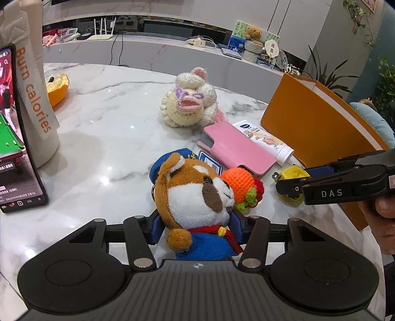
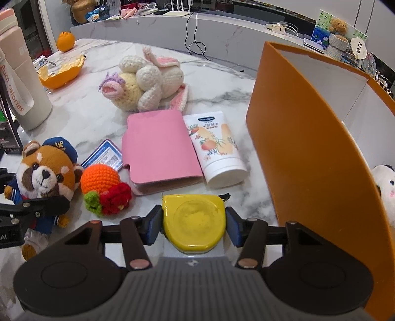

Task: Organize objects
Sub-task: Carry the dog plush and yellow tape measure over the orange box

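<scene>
- Setting: a lived-in home interior, most likely a living or dining area
- Work surface: a white marble-patterned tabletop (image 1: 103, 138) carrying personal items, namely a crocheted rabbit (image 2: 145, 81), a pink wallet (image 2: 160, 148), a tube of cream (image 2: 217, 148) and a half orange peel (image 2: 61, 71)
- Rear ledge (image 1: 148, 53): a curved marble-look ledge holding a white router (image 1: 100, 30) with upright antennas, cables and small clutter
- Decoration: a teddy bear (image 1: 254, 33) seated in a knitted basket in front of a painted picture, plus a small round fan
- Plants: green houseplants (image 1: 323, 74) at the right edge and a trailing vine (image 1: 358, 17) on the wall
- Entertainment: a phone screen (image 1: 9, 128) propped upright, showing a snooker match
</scene>
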